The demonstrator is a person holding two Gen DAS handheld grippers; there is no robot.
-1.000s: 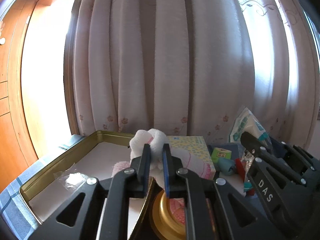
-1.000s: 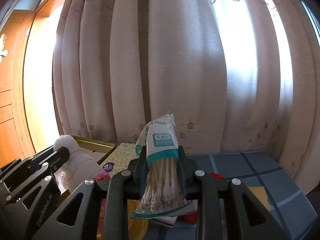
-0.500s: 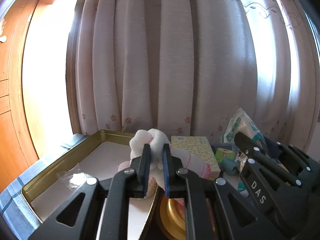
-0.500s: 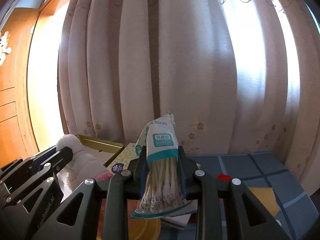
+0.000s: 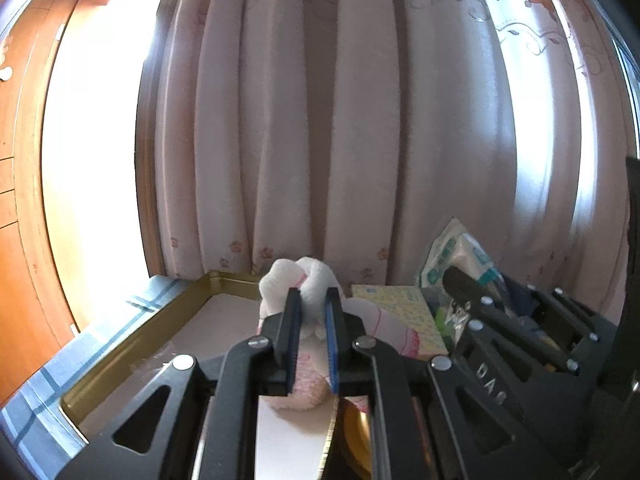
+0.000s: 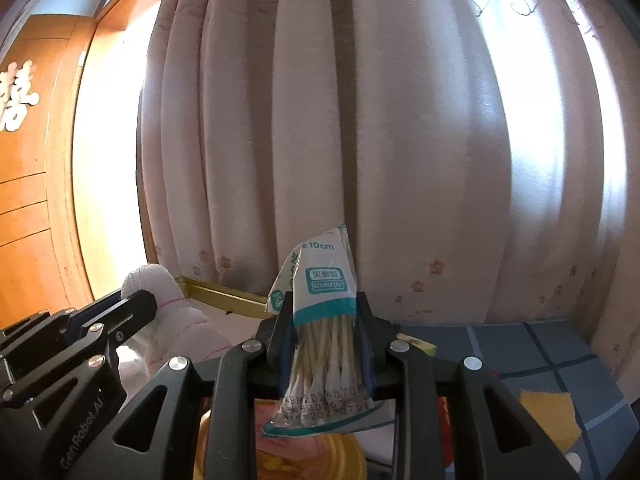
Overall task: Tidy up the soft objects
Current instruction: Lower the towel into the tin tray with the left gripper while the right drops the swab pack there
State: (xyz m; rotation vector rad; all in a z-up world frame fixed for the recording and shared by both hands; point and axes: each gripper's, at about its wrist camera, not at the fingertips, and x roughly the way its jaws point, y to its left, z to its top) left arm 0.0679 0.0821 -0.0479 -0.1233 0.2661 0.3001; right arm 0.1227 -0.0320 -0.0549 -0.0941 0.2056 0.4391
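Note:
My left gripper (image 5: 313, 300) is shut on a white and pink plush toy (image 5: 298, 280) and holds it above the gold tin tray (image 5: 120, 348). My right gripper (image 6: 324, 312) is shut on a plastic bag of cotton swabs (image 6: 324, 320), held upright. In the left wrist view the right gripper with the swab bag (image 5: 460, 256) is at the right. In the right wrist view the left gripper and the plush toy (image 6: 176, 312) are at the lower left.
A yellow patterned tissue box (image 5: 404, 312) lies beside the tray. A round gold lid (image 6: 340, 456) lies below the grippers. The blue checked tablecloth (image 6: 540, 344) carries a yellow cloth (image 6: 548, 412). A pink curtain (image 5: 320, 120) hangs close behind. A wooden cabinet (image 6: 24, 200) stands left.
Both grippers have shifted left, keeping their grips. The plush toy now hangs nearer the tray; the right gripper has come closer beside the left.

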